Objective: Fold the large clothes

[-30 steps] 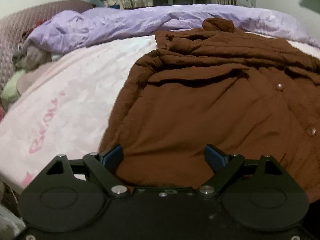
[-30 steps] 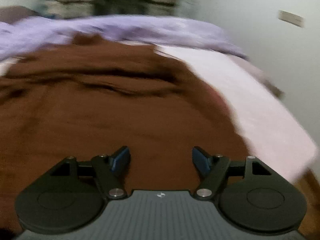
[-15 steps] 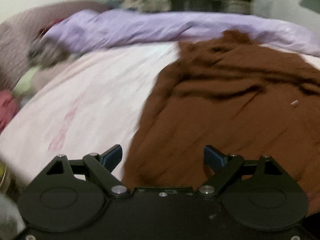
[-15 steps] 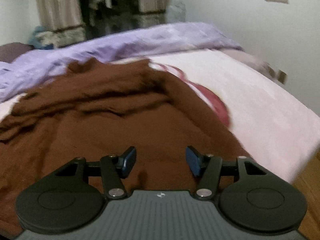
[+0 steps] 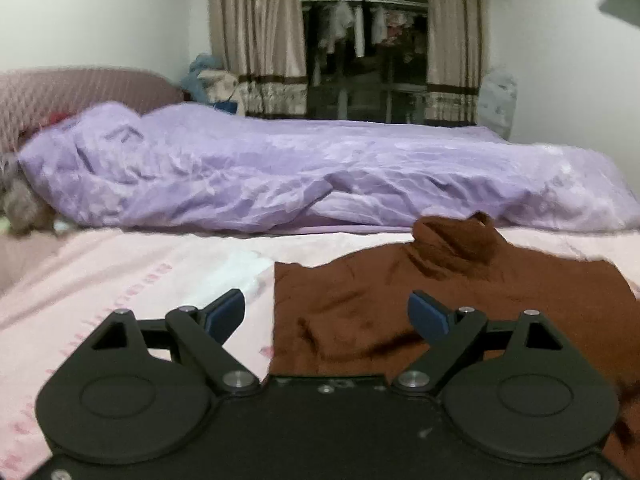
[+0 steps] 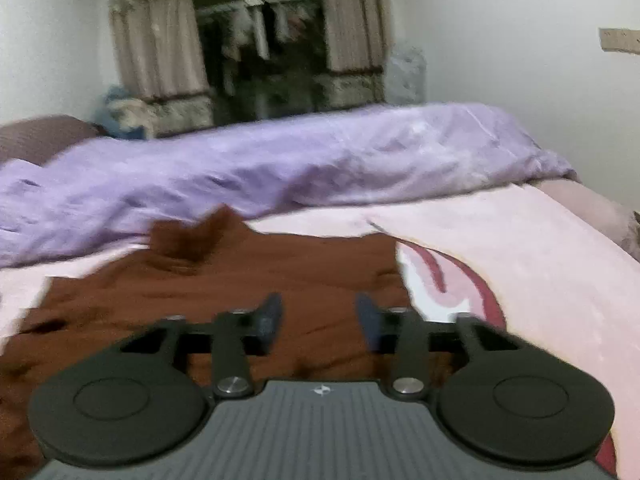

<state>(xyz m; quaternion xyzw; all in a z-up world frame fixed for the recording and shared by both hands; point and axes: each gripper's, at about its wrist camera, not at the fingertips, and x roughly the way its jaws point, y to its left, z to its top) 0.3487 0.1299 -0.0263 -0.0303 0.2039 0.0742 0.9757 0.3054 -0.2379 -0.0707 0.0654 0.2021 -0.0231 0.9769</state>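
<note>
Both cameras have tipped up and our right gripper (image 6: 318, 316) has narrowed, though both jaws stand spread, holding nothing. We are lining up a grasp: our left gripper (image 5: 326, 312) straddles the brown garment's (image 5: 460, 292) left edge on the pink sheet (image 5: 132, 276), with open room leftward.

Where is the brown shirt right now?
The brown shirt lies spread on the pink bedsheet, in front of the purple blanket. In the left wrist view it fills the lower right; in the right wrist view, the lower left.
</note>
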